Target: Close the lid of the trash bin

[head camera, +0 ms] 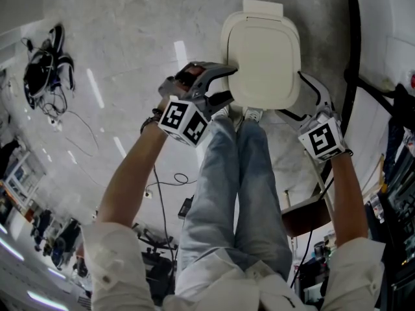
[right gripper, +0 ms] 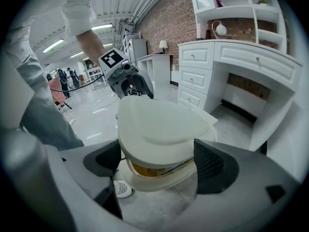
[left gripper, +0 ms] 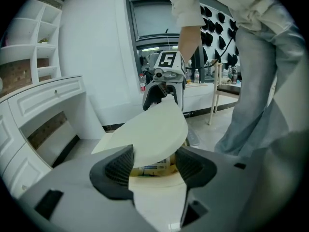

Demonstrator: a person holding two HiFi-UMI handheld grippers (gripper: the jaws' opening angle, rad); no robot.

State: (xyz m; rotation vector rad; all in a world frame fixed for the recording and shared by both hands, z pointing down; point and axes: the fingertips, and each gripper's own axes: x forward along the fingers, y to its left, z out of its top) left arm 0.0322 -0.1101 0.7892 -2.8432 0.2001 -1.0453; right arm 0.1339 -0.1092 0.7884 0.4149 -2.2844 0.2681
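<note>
A cream trash bin (head camera: 228, 44) stands on the grey floor in front of the person's feet. Its lid (head camera: 262, 60) is lowered but slightly ajar. In the right gripper view a narrow gap under the lid (right gripper: 159, 124) shows yellow rubbish above the bin's rim (right gripper: 154, 180). My left gripper (head camera: 233, 83) is at the lid's left edge, jaws open, with the tilted lid (left gripper: 149, 134) edge between the pads (left gripper: 118, 166). My right gripper (head camera: 297, 96) is at the lid's right edge, jaws open and straddling the lid. Each gripper shows across the lid in the other's view.
A white desk with drawers (right gripper: 231, 62) and shelves (right gripper: 231, 8) stands close to the bin. The person's legs (head camera: 240, 186) and shoes (head camera: 249, 114) are at the bin's foot. A brown chair (head camera: 305, 216) is at the right. Cables (head camera: 45, 70) lie on the floor to the left.
</note>
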